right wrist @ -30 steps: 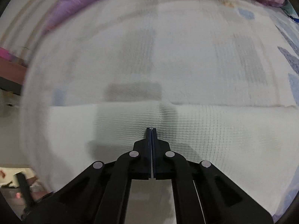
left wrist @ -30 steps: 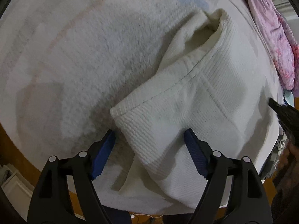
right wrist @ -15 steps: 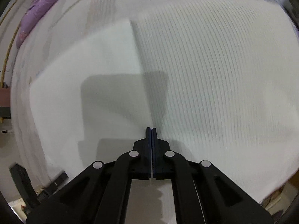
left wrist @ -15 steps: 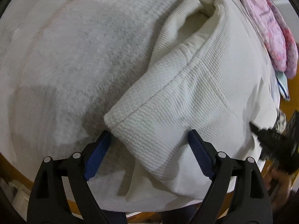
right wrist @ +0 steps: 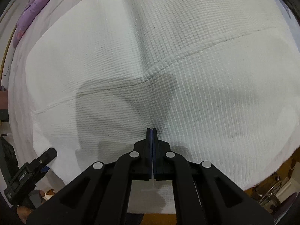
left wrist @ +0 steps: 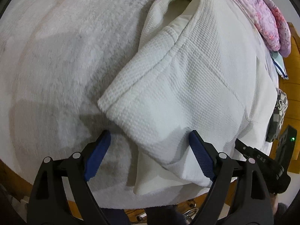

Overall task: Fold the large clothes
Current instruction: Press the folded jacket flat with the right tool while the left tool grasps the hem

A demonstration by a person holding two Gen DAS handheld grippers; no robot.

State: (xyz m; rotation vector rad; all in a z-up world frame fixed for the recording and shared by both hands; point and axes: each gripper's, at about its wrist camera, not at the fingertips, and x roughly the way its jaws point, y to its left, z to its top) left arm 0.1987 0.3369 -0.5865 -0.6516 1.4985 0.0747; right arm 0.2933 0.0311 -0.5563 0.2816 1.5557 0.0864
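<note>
Two grippers over one bed: largest thing we see is the fuzzy white blanket (left wrist: 61,60) covering the bed, grey shadow patches on it. On top lies the white waffle-knit garment (left wrist: 183,86), folded over itself, one squared corner pointing toward our left gripper, an open tube-like end at the top of the left wrist view with a smoother cream lining showing inside. In the right wrist view the same garment (right wrist: 187,65) fills nearly the whole frame, a stitched seam running across it and a folded edge stepping down through the middle. Pink patterned bedding (left wrist: 262,13) is bunched at the far right edge of the bed; purple fabric (right wrist: 28,13) sits at the top left in the right wrist view. Our left gripper (left wrist: 150,155) points steeply down, blue pads spread wide, the garment's near corner lying between them; pads not pressing on it, as far as we can tell. Our right gripper (right wrist: 151,131) also points down at the garment, fingers pressed together, nothing visibly pinched; whether the tips touch the cloth, we can't tell. Each gripper shows at the edge of the other's view.
</note>
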